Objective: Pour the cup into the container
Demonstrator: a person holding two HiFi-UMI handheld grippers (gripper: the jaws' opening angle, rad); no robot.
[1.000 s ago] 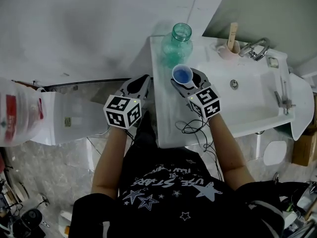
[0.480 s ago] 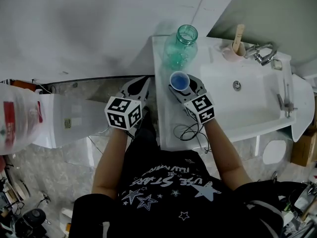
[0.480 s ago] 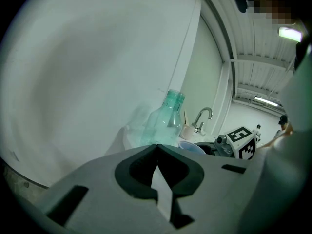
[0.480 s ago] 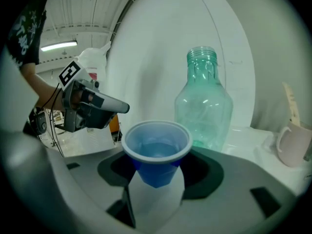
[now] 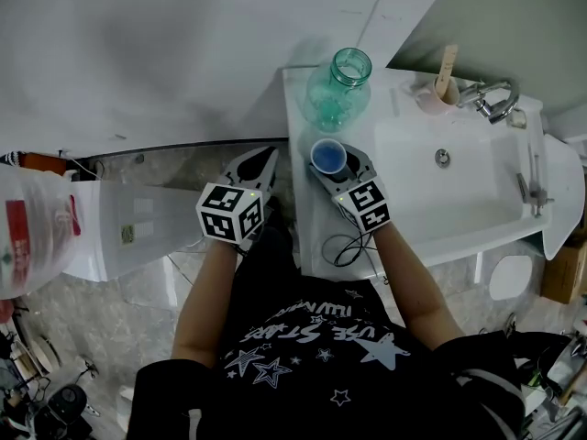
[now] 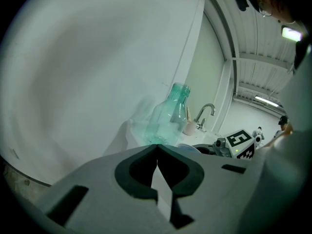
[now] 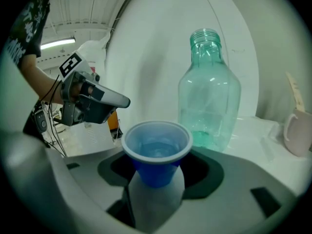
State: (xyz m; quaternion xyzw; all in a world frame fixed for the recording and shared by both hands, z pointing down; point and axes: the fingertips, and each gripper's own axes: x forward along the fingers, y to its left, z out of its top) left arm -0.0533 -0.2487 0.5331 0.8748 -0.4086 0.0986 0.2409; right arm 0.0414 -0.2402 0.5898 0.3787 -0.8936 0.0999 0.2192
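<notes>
Item 1. Right gripper (image 5: 337,159): held over the white ledge (image 5: 307,227) beside the sink; its jaws are pinched on a blue cup (image 7: 156,150), which is gripped below the rim and kept upright. Liquid is seen inside the cup. Whether the cup's base touches the ledge cannot be told.

Item 2. Green glass bottle (image 5: 338,90): stood upright and uncapped on the ledge against the wall, at 12 o'clock from the cup in the head view, near it but apart.

Item 3. Left gripper (image 6: 157,147): jaws pressed together, with nothing held between them. It is found at 9 o'clock from the cup, off the ledge's edge.

Item 4. Sink (image 5: 459,209): white basin, located at 3 o'clock from the cup. A tap (image 5: 491,99) is fitted at its far rim, and a pale mug (image 5: 438,92) with a wooden stick in it is placed beside the tap.

Item 5. Dark cable (image 5: 347,246): looped on the ledge at 6 o'clock from the cup.
</notes>
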